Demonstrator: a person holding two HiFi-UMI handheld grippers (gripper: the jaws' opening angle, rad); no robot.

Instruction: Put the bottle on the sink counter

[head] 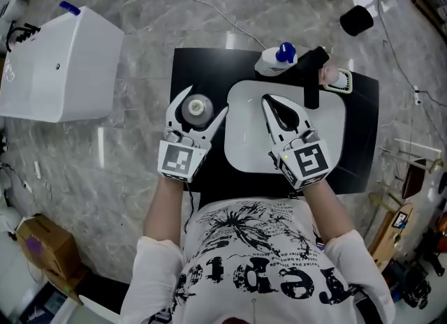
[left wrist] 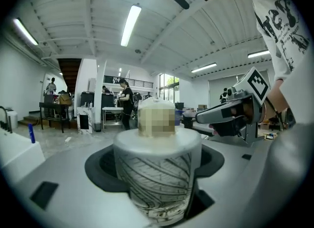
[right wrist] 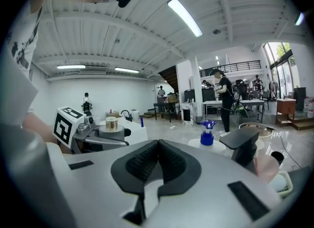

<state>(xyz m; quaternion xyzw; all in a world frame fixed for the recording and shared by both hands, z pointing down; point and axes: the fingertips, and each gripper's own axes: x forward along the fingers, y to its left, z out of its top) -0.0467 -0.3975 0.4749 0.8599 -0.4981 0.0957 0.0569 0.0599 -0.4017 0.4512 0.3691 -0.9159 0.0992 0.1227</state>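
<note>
A short grey bottle point(head: 194, 108) with a cream cap stands upright between the jaws of my left gripper point(head: 204, 100), which is shut on it. It is over the black sink counter point(head: 356, 148), just left of the white basin point(head: 244, 148). In the left gripper view the bottle point(left wrist: 157, 173) fills the gap between the jaws, with a dark line pattern on its side. I cannot tell whether its base touches the counter. My right gripper point(head: 271, 100) is shut over the basin with nothing in it; its pads point(right wrist: 147, 160) meet.
A black faucet point(head: 312, 78) rises at the basin's back edge. Beside it lie a white bottle with a blue top point(head: 278, 59) and a pink cup point(head: 328, 75). A white box point(head: 59, 64) stands on the floor to the left. A cardboard box point(head: 45, 246) lies lower left.
</note>
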